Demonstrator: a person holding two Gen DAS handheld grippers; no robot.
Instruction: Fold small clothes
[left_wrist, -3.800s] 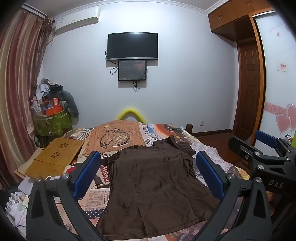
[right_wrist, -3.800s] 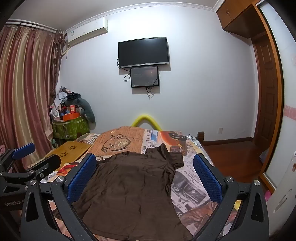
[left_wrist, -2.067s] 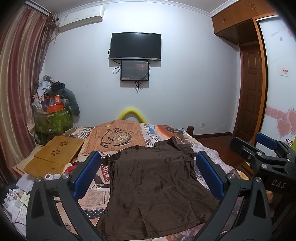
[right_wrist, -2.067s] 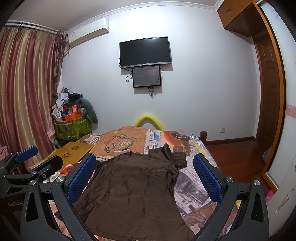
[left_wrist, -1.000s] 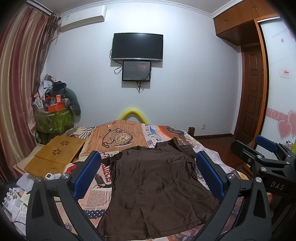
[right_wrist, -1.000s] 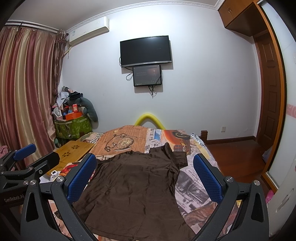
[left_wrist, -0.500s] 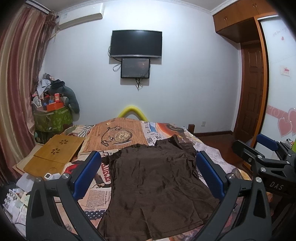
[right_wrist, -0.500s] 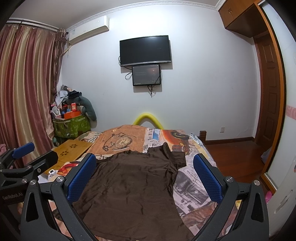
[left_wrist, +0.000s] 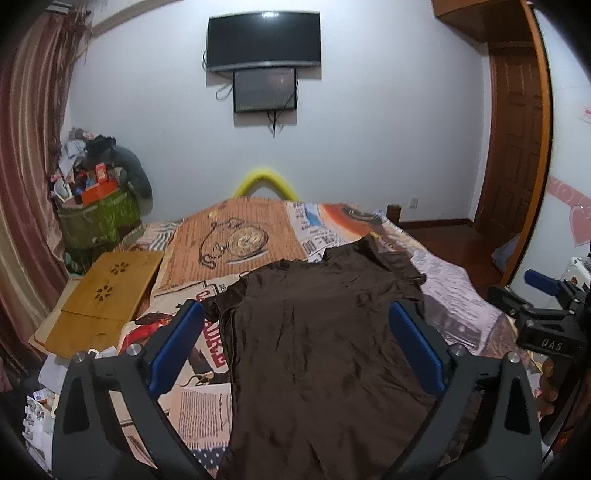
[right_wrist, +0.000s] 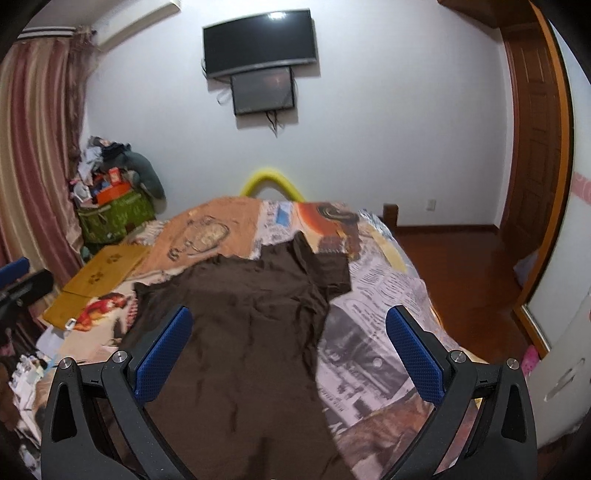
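A dark brown short-sleeved shirt (left_wrist: 317, 347) lies spread flat on the bed, collar end far from me, hem near me. It also shows in the right wrist view (right_wrist: 236, 332). My left gripper (left_wrist: 295, 347) is open and empty, held above the shirt's near half. My right gripper (right_wrist: 284, 347) is open and empty, above the shirt's right edge. The right gripper shows at the right edge of the left wrist view (left_wrist: 543, 314). The left gripper shows at the left edge of the right wrist view (right_wrist: 22, 284).
The bed has a printed patchwork cover (left_wrist: 236, 236). A wooden lap desk (left_wrist: 99, 295) lies at the bed's left side. A green basket of clutter (left_wrist: 96, 214) stands in the left corner. A wooden door (left_wrist: 517, 147) is at the right.
Both grippers have tilted down and moved a little closer over the shirt. The right gripper moved more; its view is slightly blurred. The shirt has not moved.
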